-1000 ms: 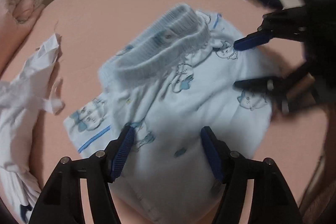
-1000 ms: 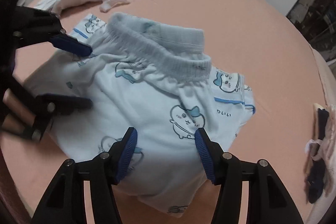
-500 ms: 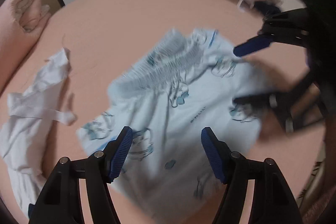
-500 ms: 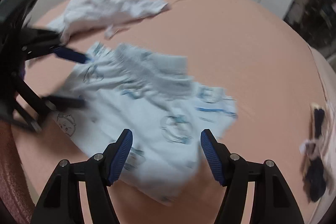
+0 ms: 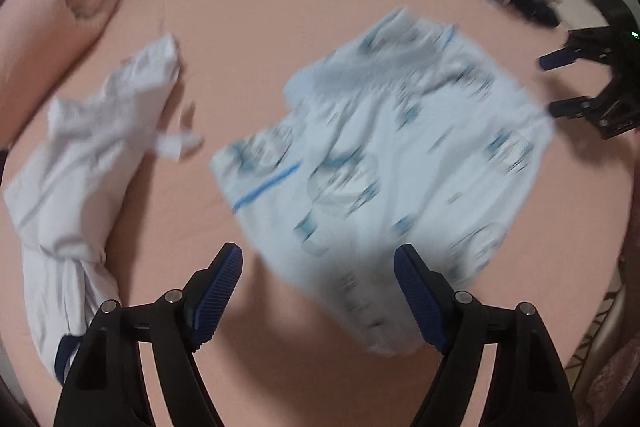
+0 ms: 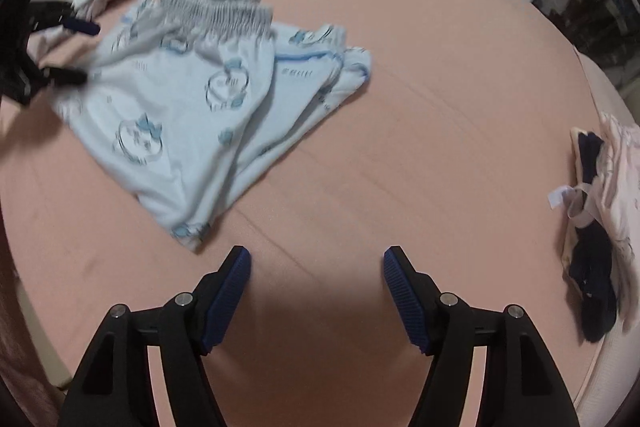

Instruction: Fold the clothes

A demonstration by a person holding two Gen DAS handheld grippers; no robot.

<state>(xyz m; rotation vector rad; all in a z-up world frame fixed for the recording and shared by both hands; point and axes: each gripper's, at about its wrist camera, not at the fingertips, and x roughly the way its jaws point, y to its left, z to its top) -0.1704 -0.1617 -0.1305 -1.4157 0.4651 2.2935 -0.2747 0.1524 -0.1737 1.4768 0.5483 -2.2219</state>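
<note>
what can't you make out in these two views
- Print on the light blue shorts: motion-blurred in the left wrist view.
- Dark and pink pile: cut off by the right edge in the right wrist view, so its items can't be told apart.
- White garment: crumpled and blurred, type unclear.

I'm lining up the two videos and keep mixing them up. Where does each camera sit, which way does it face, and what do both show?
Left wrist: sits on the left tool, looking steeply down at the bed; its own two open fingers, still spreading, frame the blue printed shorts, with nothing gripped.
Right wrist: sits on the right tool, looking down at bare sheet; its own open fingers hold nothing.
Shared: the shorts, the white garment, the dark-and-pink pile, and each view catches the other tool at its edge.
</note>
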